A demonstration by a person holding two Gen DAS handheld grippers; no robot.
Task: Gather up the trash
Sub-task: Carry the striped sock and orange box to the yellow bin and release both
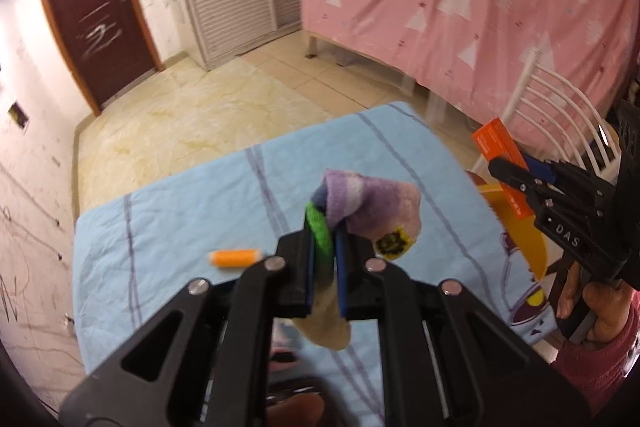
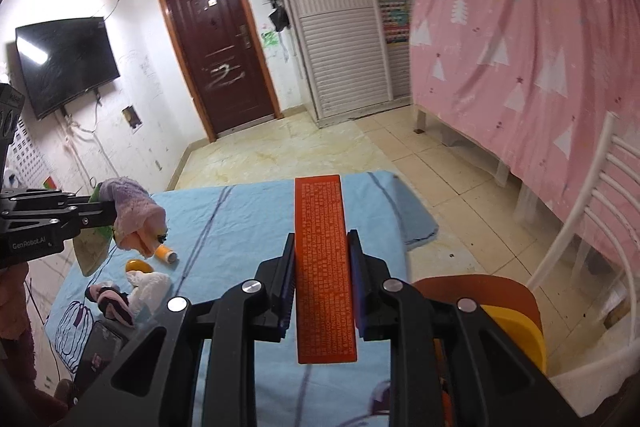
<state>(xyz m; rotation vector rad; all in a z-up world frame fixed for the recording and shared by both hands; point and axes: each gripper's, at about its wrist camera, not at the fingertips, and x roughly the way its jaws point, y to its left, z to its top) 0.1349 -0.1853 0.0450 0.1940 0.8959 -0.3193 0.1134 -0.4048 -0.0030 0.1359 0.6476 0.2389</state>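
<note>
The left gripper (image 1: 325, 259) fingers pinch a sock (image 1: 360, 203). The right gripper (image 2: 322, 281) fingers pinch an orange box (image 2: 324, 267), its long axis toward twelve o'clock. An orange tube (image 1: 235, 258) lies on the desk (image 1: 160, 227) at nine o'clock, nearer the left hand.

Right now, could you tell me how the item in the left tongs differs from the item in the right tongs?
The sock in the left tongs is soft, crumpled and pastel purple-pink; the orange box in the right tongs is rigid, flat-sided and printed with text. The sock flops over; the box stands straight. Both are clamped above the blue cloth.
</note>
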